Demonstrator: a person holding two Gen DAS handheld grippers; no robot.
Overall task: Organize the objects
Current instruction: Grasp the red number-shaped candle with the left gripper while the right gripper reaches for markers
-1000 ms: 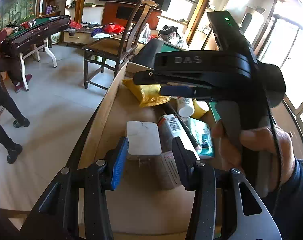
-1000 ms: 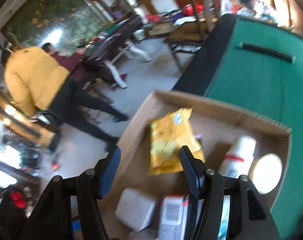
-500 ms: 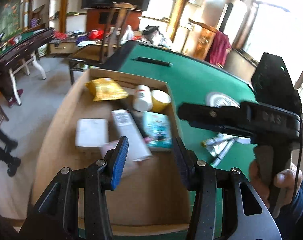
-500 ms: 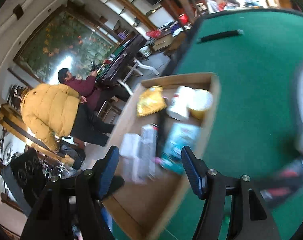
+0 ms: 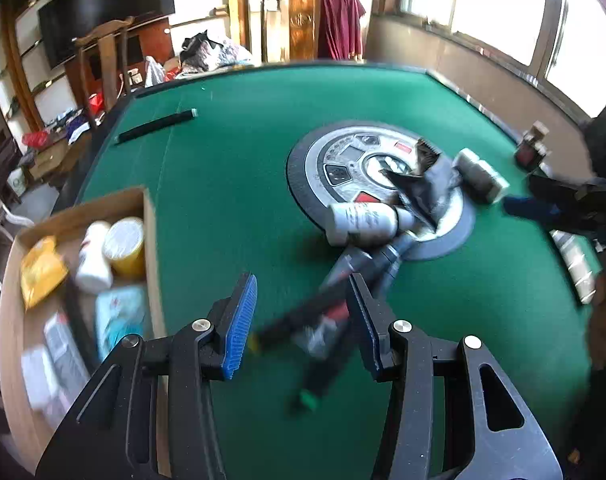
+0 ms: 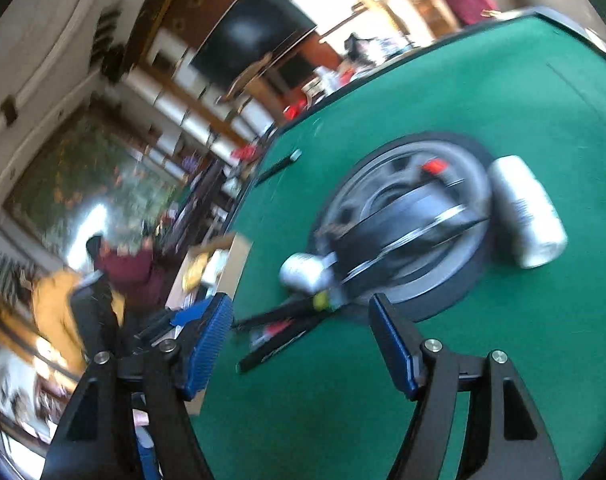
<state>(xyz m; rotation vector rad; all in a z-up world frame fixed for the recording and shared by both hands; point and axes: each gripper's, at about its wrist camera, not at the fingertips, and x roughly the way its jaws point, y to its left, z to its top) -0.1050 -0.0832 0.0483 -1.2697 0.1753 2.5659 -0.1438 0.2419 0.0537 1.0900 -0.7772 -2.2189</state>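
A cardboard box at the green table's left edge holds a yellow packet, a white bottle, a yellow jar and a teal packet. A loose pile lies mid-table: a white bottle, a black pouch, dark pens and a silver wrapped roll. My left gripper hovers open and empty above the pens. My right gripper also faces the pile; its jaws are opening with nothing between them. The box lies to its left.
A round control panel is set into the table's middle under the pile. A black bar lies far left on the felt. A small dark bottle stands at the right edge. Two people are beyond the box. A wooden chair stands behind.
Both grippers swung right, away from the box and toward the pile at the table's middle. The right gripper's jaws have widened. The views are blurred by the motion.
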